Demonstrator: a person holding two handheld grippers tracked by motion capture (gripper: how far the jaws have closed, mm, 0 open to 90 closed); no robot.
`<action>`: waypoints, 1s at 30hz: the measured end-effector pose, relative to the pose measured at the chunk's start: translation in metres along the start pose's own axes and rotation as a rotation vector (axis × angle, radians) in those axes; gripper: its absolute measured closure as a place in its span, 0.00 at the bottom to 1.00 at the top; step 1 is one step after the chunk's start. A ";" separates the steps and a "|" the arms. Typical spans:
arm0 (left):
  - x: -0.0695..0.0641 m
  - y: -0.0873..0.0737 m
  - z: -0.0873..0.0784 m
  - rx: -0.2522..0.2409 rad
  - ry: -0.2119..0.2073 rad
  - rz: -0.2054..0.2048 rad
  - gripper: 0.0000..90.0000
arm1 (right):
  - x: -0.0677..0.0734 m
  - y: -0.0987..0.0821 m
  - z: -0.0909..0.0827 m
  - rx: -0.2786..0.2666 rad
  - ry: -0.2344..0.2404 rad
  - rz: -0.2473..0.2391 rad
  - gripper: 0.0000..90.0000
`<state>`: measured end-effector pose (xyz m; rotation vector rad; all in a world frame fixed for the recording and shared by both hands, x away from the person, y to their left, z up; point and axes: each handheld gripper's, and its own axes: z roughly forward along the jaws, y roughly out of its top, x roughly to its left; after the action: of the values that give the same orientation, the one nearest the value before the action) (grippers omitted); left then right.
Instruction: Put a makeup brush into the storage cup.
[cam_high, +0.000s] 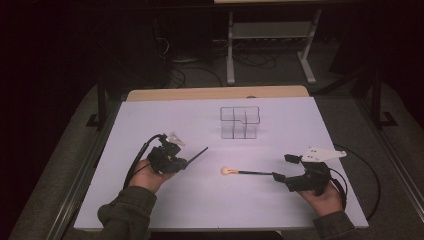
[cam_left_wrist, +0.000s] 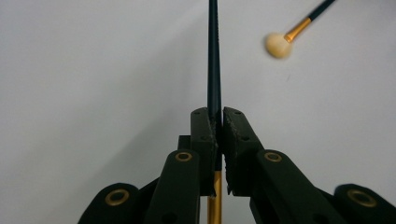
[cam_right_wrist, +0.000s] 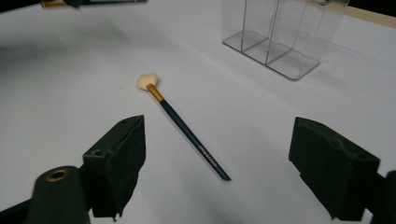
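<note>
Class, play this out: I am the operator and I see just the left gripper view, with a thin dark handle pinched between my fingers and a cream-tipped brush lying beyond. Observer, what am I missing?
Operator: Is there a container anywhere?
Observer: Yes, a clear compartment organizer stands farther back on the white table.
Operator: What is the right gripper doing?
Observer: The right gripper is open, fingers apart on either side of the loose makeup brush.
Operator: Is it touching that brush?
Observer: No, the brush lies flat on the table between the fingers, ungrasped.
</note>
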<state>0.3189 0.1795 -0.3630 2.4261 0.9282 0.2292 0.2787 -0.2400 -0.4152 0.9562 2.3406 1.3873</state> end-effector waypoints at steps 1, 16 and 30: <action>0.002 0.000 -0.003 -0.010 0.000 0.000 0.93 | 0.000 0.001 0.000 0.008 -0.009 -0.010 0.19; 0.013 -0.007 -0.012 -0.016 -0.075 0.056 0.93 | 0.002 0.014 0.002 0.041 0.050 -0.022 0.20; 0.017 -0.011 -0.023 -0.038 -0.120 0.103 0.93 | 0.008 0.051 -0.002 0.065 0.070 -0.097 0.21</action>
<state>0.3178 0.2076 -0.3499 2.4257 0.7414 0.1347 0.2924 -0.2193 -0.3701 0.8121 2.4621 1.3357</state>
